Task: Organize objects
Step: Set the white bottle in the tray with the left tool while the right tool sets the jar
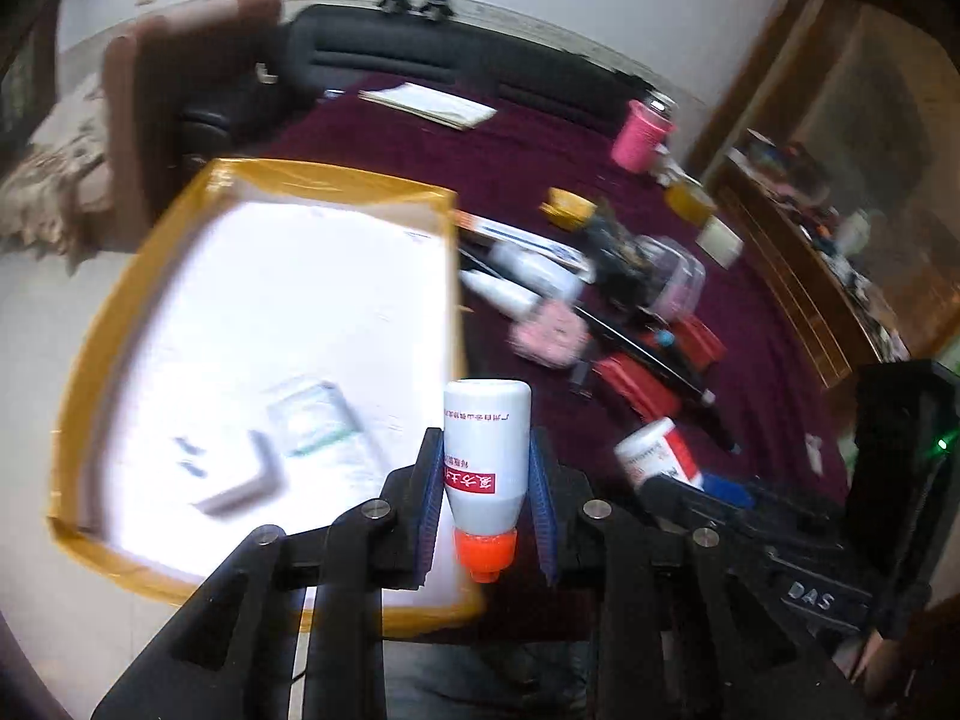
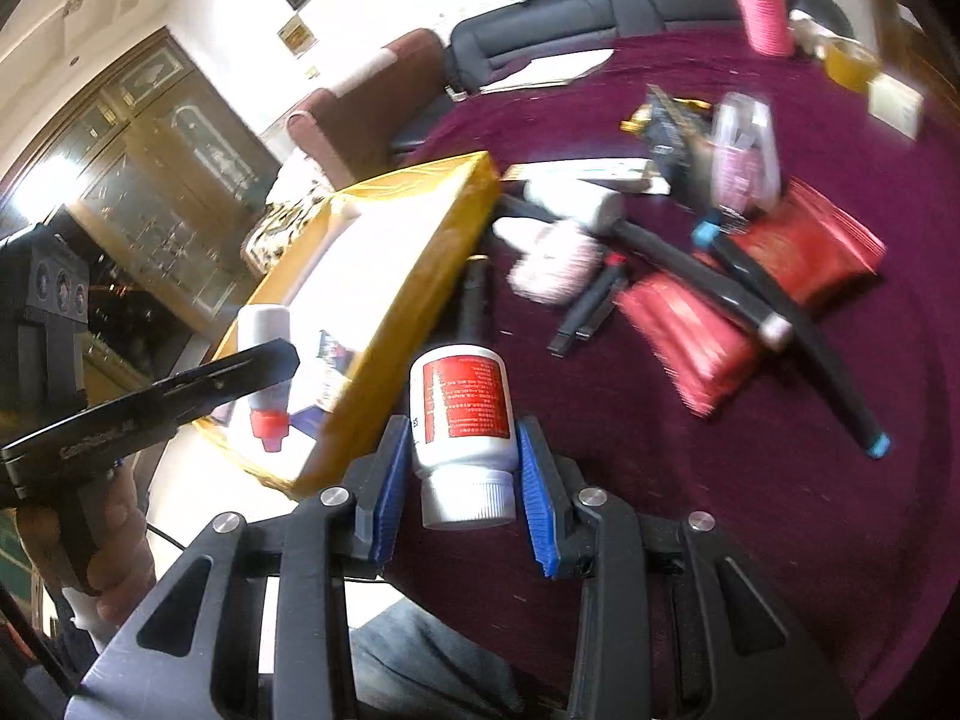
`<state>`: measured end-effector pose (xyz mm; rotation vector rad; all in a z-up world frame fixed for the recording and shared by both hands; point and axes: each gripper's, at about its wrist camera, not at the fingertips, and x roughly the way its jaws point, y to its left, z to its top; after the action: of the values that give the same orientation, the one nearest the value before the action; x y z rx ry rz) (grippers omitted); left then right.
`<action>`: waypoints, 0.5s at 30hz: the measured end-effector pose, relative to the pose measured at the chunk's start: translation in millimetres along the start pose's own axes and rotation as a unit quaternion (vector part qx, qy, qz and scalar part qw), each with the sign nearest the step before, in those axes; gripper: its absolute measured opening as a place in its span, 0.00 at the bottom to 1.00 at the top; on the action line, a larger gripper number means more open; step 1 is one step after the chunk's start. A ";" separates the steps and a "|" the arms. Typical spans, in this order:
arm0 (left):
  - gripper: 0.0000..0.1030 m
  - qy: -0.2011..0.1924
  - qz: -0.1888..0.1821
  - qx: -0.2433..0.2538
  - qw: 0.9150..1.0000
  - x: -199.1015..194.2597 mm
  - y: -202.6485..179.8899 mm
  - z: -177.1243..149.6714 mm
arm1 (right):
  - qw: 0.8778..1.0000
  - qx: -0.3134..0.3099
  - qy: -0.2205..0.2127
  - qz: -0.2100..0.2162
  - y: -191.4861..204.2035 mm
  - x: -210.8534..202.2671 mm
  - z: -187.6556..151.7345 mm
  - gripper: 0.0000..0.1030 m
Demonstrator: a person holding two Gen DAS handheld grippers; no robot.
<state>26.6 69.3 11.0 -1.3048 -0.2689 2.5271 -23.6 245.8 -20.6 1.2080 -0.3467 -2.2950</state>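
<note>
My left gripper (image 1: 485, 480) is shut on a white bottle with an orange cap (image 1: 487, 450), held cap toward the camera over the near right corner of the yellow box (image 1: 90, 372). The same bottle (image 2: 264, 360) and the left gripper (image 2: 264, 369) show in the right wrist view, above the box (image 2: 420, 252). My right gripper (image 2: 462, 462) is shut on a white bottle with a red label (image 2: 462, 420), white cap toward the camera, just right of the box over the maroon tablecloth (image 2: 780, 540). That bottle (image 1: 654, 450) also appears in the left wrist view.
Inside the box lie a small white carton (image 1: 318, 420) and a white block (image 1: 240, 480). On the cloth sit red packets (image 2: 690, 348), black rods (image 2: 780, 312), a pink fluffy item (image 2: 558, 264), a pink cup (image 2: 762, 12), a clear jar (image 2: 744, 150). A brown chair (image 2: 360, 114) and dark sofa stand behind.
</note>
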 end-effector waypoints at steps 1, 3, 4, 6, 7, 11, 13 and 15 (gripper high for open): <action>0.22 -0.004 0.007 -0.005 1.000 -2.0 6.1 1.9 | 1.000 -0.004 0.002 0.002 6.3 2.5 1.8 0.32; 0.22 -0.016 0.023 -0.013 1.000 -5.5 19.8 6.9 | 1.000 -0.018 0.006 0.008 19.8 9.8 8.6 0.32; 0.22 -0.020 0.032 -0.016 0.999 -6.4 25.4 8.6 | 1.000 -0.024 0.009 0.010 26.0 13.9 11.6 0.32; 0.22 -0.027 0.049 -0.020 0.998 -8.2 35.4 9.6 | 0.999 -0.035 0.014 0.016 37.4 22.4 16.9 0.32; 0.22 -0.031 0.059 -0.022 0.998 -8.5 40.6 11.6 | 0.999 -0.039 0.017 0.017 41.8 26.3 18.5 0.32; 0.23 -0.040 0.098 -0.029 0.994 -6.7 64.6 20.0 | 0.998 -0.051 0.031 0.017 57.4 47.7 28.4 0.32; 0.23 -0.038 0.108 -0.033 0.993 -2.1 76.4 23.9 | 0.998 -0.054 0.040 0.019 63.4 60.7 35.0 0.32; 0.23 -0.036 0.116 -0.035 0.992 0.8 85.1 25.0 | 0.997 -0.056 0.045 0.016 68.1 70.8 40.4 0.32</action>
<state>-8.3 -11.6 -0.1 -1.3416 -0.2353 2.7864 -67.8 149.2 -15.9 1.2363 -0.1996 -2.1937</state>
